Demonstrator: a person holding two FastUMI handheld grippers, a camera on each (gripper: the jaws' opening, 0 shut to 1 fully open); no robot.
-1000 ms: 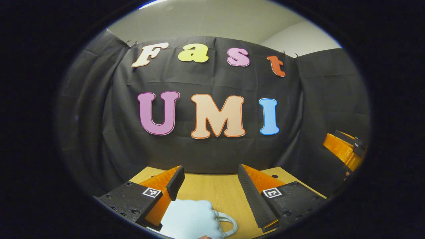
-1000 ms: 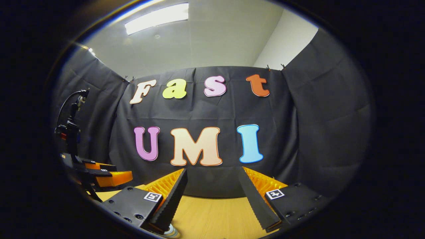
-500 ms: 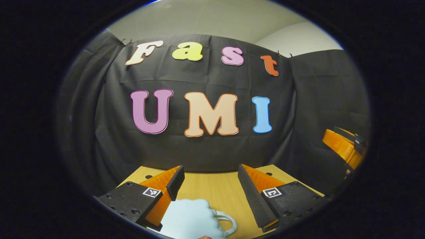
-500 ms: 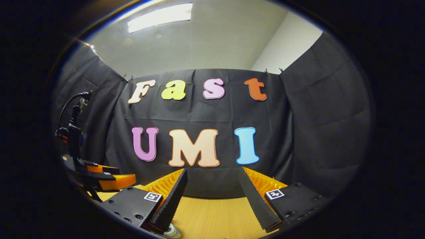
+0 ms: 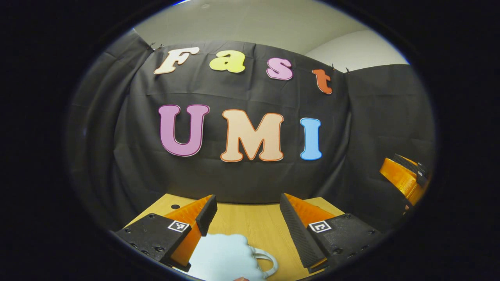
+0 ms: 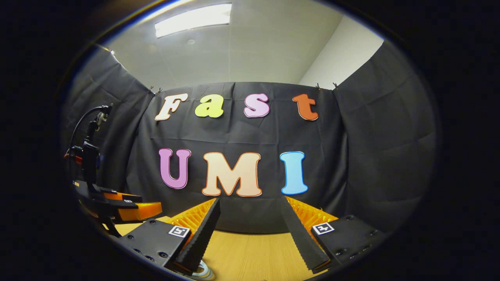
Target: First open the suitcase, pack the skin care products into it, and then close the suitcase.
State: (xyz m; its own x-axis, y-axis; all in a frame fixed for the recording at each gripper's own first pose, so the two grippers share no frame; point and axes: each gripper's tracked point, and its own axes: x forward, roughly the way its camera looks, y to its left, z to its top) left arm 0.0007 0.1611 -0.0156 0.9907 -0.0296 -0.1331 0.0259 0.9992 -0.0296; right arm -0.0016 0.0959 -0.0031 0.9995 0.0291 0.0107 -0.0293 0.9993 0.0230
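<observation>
Wooden counter is stretching back to the black cloth wall. Left gripper is hovering with its fingers spread apart, gripping nothing; a pale blue suitcase with a white handle is lying just below them at the counter's near edge. Right gripper is hanging over the counter, fingers likewise spread wide and gripping nothing.

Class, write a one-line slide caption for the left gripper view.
Open left gripper poised over a pale blue handled case on the wooden table.
</observation>
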